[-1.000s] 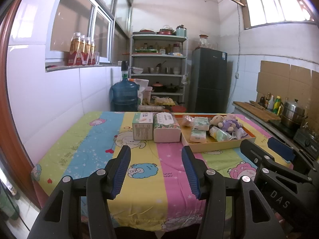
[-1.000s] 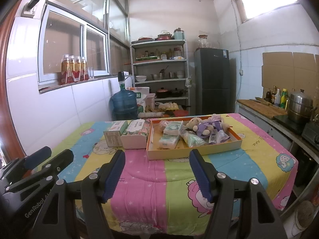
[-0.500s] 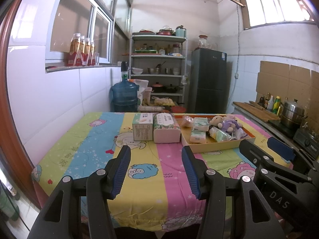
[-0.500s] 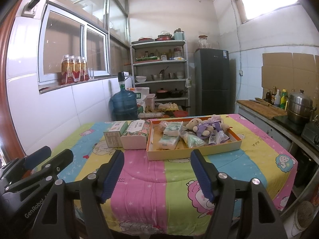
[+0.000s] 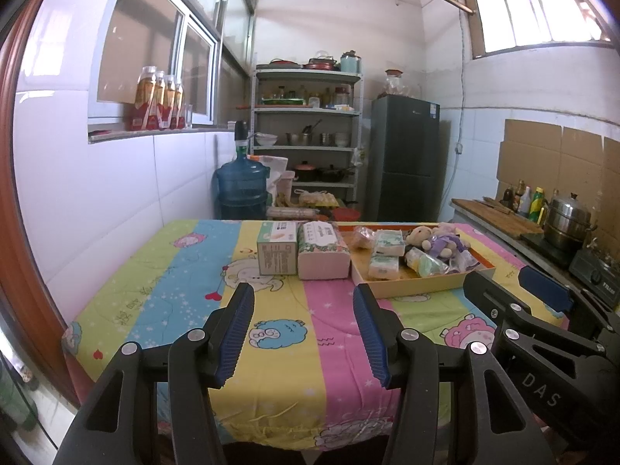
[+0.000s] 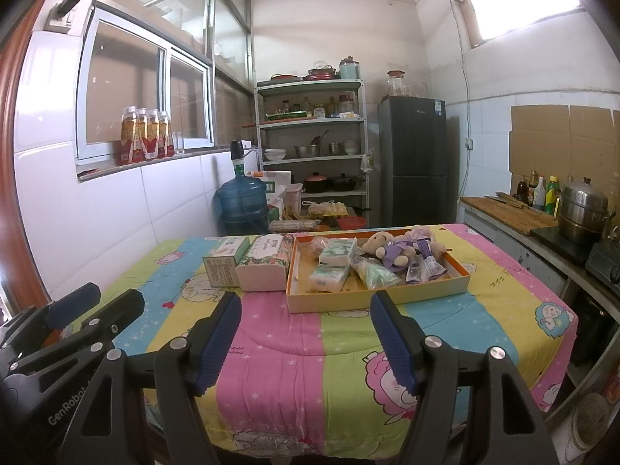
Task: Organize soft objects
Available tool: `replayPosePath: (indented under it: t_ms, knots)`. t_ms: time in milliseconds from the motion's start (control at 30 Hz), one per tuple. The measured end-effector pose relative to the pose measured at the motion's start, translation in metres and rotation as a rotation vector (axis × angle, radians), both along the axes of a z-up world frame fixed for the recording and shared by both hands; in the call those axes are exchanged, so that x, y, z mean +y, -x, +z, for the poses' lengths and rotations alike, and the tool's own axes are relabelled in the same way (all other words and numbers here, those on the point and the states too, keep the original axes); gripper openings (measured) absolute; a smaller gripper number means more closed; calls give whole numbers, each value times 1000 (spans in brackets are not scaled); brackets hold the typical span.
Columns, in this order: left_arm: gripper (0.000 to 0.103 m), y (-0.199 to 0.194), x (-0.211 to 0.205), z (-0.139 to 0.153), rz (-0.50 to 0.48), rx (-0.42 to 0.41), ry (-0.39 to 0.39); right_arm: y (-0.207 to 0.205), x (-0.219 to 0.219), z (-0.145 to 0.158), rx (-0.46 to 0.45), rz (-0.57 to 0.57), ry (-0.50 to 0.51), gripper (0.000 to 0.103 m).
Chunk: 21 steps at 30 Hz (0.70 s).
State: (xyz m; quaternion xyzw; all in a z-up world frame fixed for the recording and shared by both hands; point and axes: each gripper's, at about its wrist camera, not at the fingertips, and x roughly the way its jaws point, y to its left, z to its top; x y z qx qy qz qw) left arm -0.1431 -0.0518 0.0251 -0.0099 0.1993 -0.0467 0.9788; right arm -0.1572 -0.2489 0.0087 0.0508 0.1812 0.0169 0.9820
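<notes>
A shallow orange tray (image 6: 387, 296) (image 5: 418, 288) sits at the far middle of the table. It holds tissue packs (image 6: 336, 252), a plush bear in purple (image 6: 391, 248) (image 5: 434, 240), a green bag (image 6: 374, 271) and small packets. Left of the tray lie a pink tissue pack (image 6: 263, 267) (image 5: 321, 252) and a green box (image 6: 223, 261) (image 5: 277, 248). My left gripper (image 5: 304, 333) and right gripper (image 6: 306, 343) are both open and empty, held above the table's near edge, well short of the objects.
The table wears a striped cartoon cloth (image 6: 310, 348). A tiled wall stands on the left. Behind the table are a blue water jug (image 6: 242, 205), a metal shelf (image 6: 314, 147) and a dark fridge (image 6: 412, 162). A counter with a steel pot (image 6: 581, 213) runs along the right.
The right wrist view has drawn very slightly back; the left is unchanged. Both grippers stay open.
</notes>
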Motion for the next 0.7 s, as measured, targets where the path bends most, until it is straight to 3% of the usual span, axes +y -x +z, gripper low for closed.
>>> replayPosePath:
  t_ms: [700]
  knots:
    - [55,1,0,0,-1,-1,1,1,1,0,1,1,-2,69]
